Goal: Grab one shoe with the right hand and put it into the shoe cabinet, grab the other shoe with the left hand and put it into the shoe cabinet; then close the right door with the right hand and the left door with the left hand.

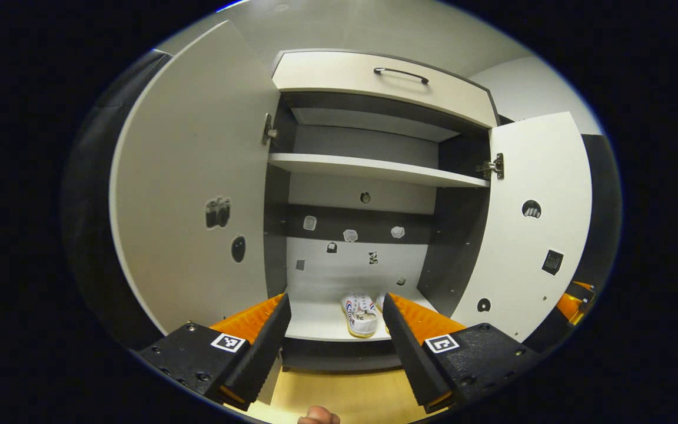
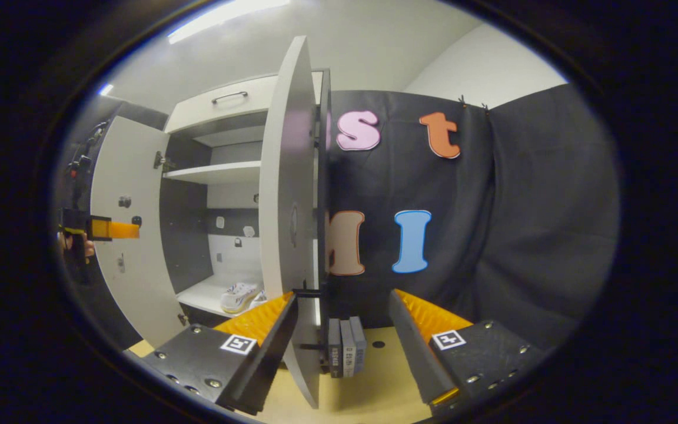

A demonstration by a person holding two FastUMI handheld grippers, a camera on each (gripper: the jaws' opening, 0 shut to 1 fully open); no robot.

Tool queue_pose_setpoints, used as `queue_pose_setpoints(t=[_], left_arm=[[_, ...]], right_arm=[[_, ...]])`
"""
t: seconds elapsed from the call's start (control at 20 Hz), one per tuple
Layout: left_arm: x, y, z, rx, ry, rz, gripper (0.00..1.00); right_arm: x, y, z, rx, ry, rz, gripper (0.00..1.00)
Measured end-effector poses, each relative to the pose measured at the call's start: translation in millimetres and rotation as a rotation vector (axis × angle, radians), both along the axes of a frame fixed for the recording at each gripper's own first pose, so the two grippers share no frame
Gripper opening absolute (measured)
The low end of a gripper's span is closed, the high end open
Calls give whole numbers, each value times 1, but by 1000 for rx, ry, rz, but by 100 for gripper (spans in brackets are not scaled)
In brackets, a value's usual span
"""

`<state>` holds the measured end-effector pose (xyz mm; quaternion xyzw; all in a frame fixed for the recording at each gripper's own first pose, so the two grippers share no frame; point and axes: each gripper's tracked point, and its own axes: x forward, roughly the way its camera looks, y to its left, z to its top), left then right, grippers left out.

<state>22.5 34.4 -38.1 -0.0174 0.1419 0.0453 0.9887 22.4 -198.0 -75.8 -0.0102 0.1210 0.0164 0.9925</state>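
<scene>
Both shoes (image 1: 361,315) are lying inside the shoe cabinet (image 1: 374,171) (doors not yet closed), while the right gripper (image 2: 339,330), wide and empty, is facing the right door (image 2: 289,224) edge.

Even, cool overhead light is seen in both views; a ceiling strip light (image 2: 227,17) is blown out to glare in the right gripper view. The shoe cabinet (image 1: 374,171) interior is left in soft shadow beneath its shelf (image 1: 374,169). Straight edges are bowed by fisheye distortion, most strongly at the rim, where sharpness is lost and brightness falls away.
</scene>
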Motion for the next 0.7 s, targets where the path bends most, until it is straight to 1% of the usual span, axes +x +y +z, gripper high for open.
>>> queue_pose_setpoints(t=[0.05, 0.1, 0.25, 0.3, 0.4, 0.45, 0.5, 0.55, 0.6, 0.65, 0.7], left_arm=[[-7, 2, 5, -3, -6, 8, 95], [-14, 3, 11, -7, -14, 12, 90], [-33, 6, 30, -16, -49, 24, 90], [-38, 9, 36, -15, -61, 31, 95], [-48, 15, 45, -10, -78, 46, 90], [-53, 19, 50, -7, -86, 56, 90], [-57, 23, 54, -5, -96, 67, 95], [-61, 28, 58, -2, -105, 79, 95], [-62, 33, 59, -1, -112, 90, 95], [-66, 37, 62, -3, -120, 99, 95], [-70, 40, 64, -8, -126, 108, 95]], right_arm=[[1, 3, 0, 5, 2, 20, 93], [1, 6, -1, 8, 6, 37, 93], [2, 20, -2, 20, 14, 89, 93], [2, 28, -3, 26, 17, 108, 93], [5, 43, -4, 40, 19, 145, 93], [6, 51, -5, 44, 20, 162, 93], [7, 57, -5, 46, 21, 178, 93], [8, 63, -5, 47, 23, 191, 93], [9, 67, -5, 50, 24, 201, 87], [10, 73, -7, 51, 26, 210, 93], [11, 80, -8, 54, 29, 220, 93]])
